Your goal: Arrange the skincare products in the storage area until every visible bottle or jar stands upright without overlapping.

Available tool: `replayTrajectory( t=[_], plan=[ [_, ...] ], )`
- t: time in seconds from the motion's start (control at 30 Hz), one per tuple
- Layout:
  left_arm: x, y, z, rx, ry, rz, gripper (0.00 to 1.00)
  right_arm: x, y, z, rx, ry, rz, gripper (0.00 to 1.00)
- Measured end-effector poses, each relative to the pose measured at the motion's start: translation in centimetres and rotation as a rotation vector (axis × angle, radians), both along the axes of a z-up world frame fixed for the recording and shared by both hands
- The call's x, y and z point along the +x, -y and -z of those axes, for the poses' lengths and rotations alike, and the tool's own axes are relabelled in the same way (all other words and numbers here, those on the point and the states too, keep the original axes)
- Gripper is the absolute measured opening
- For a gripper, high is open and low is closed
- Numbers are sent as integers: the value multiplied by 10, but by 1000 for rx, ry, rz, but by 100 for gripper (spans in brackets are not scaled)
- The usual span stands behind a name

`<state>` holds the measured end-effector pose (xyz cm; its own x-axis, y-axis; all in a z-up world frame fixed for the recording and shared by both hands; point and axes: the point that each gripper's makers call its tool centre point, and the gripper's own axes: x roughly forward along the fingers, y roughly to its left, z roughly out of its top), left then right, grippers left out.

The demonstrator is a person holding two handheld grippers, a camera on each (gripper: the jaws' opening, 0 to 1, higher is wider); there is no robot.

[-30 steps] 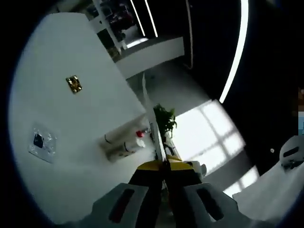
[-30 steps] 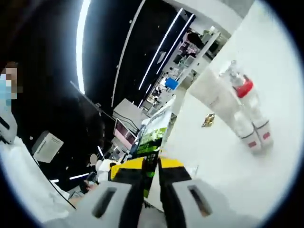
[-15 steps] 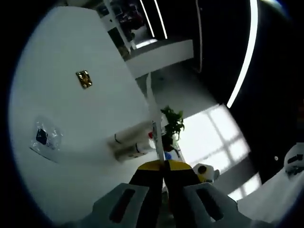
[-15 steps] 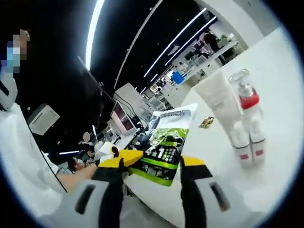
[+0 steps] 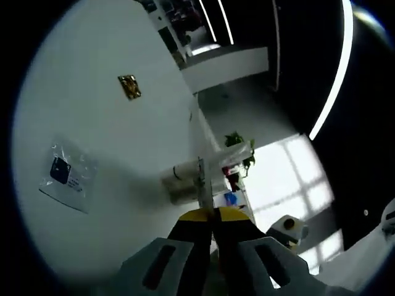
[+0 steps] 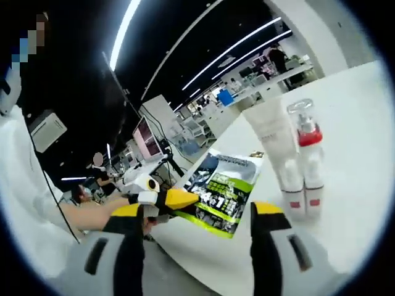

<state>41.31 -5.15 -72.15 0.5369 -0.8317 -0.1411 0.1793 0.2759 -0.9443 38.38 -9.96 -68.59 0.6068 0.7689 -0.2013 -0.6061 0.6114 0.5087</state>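
Left gripper view looks along the left gripper point(image 5: 212, 213), whose jaws are pinched tight on the thin edge of a flat packet point(image 5: 200, 161), seen edge-on as a pale sliver rising from the yellow tips. On the white table point(image 5: 92, 142), a clear plastic bag with a dark item point(image 5: 65, 176) lies toward the left edge, and a small gold square point(image 5: 129, 87) sits farther up the surface. Just left of the packet's edge, near the table's right edge, the skincare products point(image 5: 182, 183) show as pale rounded shapes; which is which is too small to tell.

Right gripper view shows the left gripper point(image 6: 165, 201) coming in from the left with the green-and-black sachet point(image 6: 223, 192) in its tips, held over the near edge of the table point(image 6: 352, 142). The right gripper point(image 6: 194, 213) has its jaws spread wide, holding nothing, with the sachet between and beyond them. To the right stand a white tube point(image 6: 276, 148) on its cap and a clear pump bottle with a red collar point(image 6: 307, 157), upright, touching or nearly so, well in from the far edge.

The sachet looks light, floppy and slick, so a pinch near a sealed edge suits it. The tube is soft and would likely dent; the bottle seems rigid but top-heavy, best taken low on its body, not by the pump.
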Motion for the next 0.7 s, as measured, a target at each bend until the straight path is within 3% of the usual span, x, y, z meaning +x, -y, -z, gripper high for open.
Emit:
replayTrajectory(
  t=[0.17,0.7],
  plan=[
    [3,5,16,36,-20,12,0,1,8,4,-29,7,19,80],
    [14,14,56,154,-65,15,0,3,45,12,-103,6,95,89]
  ],
)
